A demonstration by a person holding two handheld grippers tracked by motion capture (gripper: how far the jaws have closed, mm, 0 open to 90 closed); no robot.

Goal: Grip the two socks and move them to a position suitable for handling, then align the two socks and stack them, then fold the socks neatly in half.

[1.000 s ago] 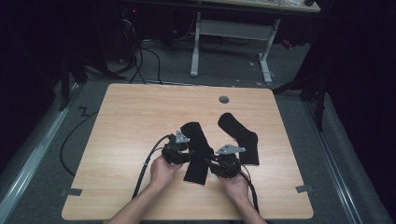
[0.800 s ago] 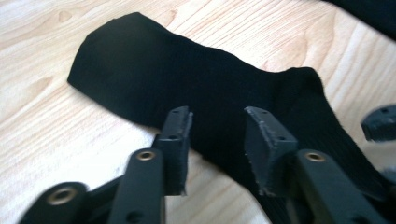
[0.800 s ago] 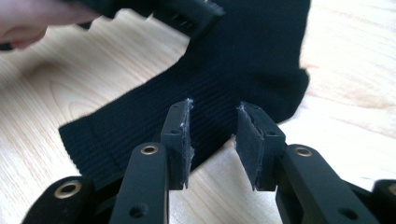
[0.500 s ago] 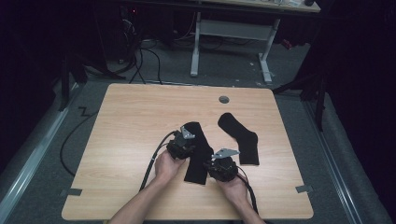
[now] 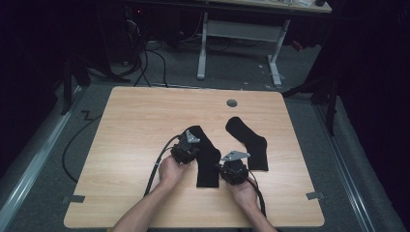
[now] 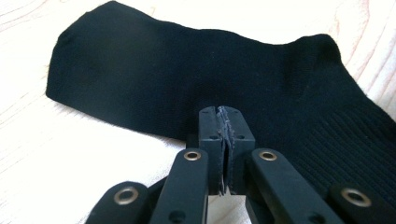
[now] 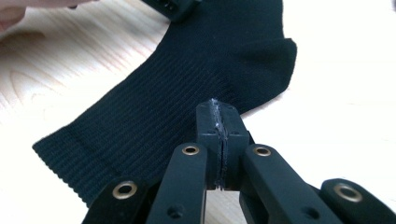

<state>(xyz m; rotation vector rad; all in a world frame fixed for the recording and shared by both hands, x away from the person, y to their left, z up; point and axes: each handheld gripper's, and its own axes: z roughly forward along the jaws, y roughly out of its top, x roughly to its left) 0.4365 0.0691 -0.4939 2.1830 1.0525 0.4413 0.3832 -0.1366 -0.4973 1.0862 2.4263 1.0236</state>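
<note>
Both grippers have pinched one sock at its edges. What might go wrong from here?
1. The left gripper and right gripper each hold the near sock by a thin bite of its edge, so the fabric may slip out on lifting.
2. The second sock lies close beside it; dragging sideways might disturb it.

Near sock (image 5: 207, 157) flat on table (image 5: 125, 135), between both tools: left gripper (image 5: 185, 150) at its left edge, right gripper (image 5: 234, 170) at its right edge, nearer the person. Second sock (image 5: 249, 141) just beyond right gripper, apart from the first. Round table port (image 5: 232, 103) farther behind both.
</note>
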